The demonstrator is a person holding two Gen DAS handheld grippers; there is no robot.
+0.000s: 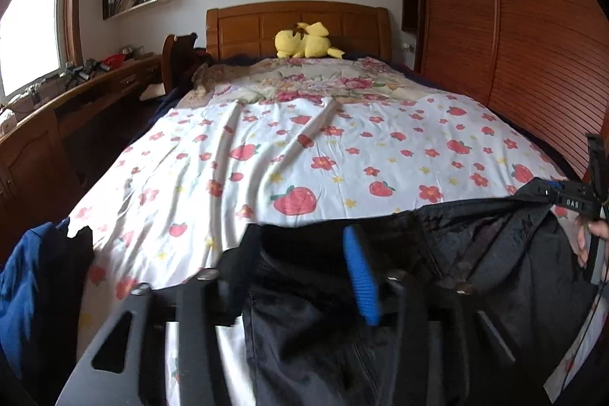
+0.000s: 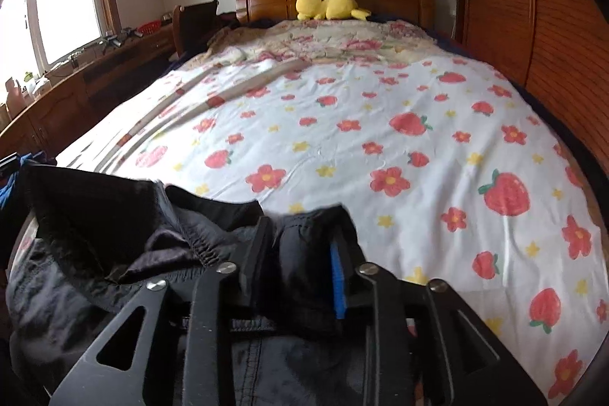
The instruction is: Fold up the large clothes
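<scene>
A black garment (image 2: 125,234) is pinched by the right gripper (image 2: 304,253), whose fingers are nearly closed on a bunched fold, the rest trailing left of them over the bed (image 2: 380,124). The left gripper (image 1: 297,265) is set wider, with dark cloth filling the gap between its fingers; whether the cloth is truly clamped cannot be told.
</scene>
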